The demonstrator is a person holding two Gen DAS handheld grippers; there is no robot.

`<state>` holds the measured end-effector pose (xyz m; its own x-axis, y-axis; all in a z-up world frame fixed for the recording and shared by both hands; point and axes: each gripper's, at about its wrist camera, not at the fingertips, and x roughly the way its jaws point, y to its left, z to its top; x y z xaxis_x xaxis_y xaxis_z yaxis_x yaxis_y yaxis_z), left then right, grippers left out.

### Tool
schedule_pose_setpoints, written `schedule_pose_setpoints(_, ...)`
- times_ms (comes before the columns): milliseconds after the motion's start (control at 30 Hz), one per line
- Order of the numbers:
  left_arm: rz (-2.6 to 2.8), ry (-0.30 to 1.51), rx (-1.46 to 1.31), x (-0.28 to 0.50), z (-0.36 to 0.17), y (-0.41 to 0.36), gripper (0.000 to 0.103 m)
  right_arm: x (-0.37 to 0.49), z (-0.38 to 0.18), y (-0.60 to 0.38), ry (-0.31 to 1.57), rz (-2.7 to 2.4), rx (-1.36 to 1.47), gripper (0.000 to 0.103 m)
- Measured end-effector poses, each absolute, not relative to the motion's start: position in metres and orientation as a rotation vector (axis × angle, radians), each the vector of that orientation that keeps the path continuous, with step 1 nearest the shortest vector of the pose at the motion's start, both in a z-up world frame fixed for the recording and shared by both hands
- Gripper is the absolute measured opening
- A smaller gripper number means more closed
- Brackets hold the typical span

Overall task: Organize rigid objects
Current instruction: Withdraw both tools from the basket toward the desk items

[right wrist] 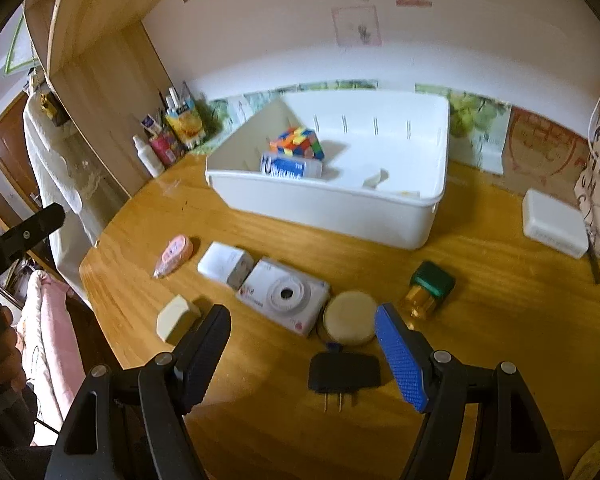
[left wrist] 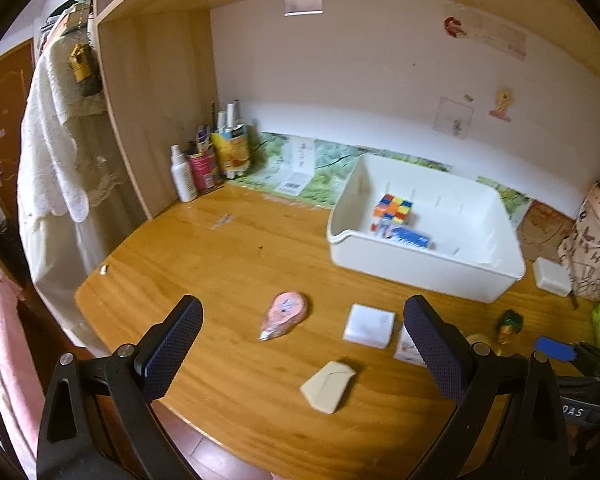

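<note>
Wooden desk beneath 2 spread, empty tools: left tool, right tool.

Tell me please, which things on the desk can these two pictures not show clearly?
- Camera: left wrist view, mostly hidden behind a finger of the left gripper.
- Blue box in the white bin: right wrist view, print blurred.
- Yellow paper: right wrist view, cut off by the edge.

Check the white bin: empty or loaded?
Loaded. The white bin already holds a colour cube and a blue-and-white box; its right side looks mostly bare.
</note>
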<state>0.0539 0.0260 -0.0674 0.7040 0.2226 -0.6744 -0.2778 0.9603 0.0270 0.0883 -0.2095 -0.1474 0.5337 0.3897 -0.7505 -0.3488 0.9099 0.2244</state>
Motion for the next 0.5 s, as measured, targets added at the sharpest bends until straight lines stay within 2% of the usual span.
schedule_pose_setpoints(500,0.252,0.944,-0.044,0.056,-0.108,0.037,0.101,0.086,-0.189,-0.221,1.035,0.383,0.084,0.075)
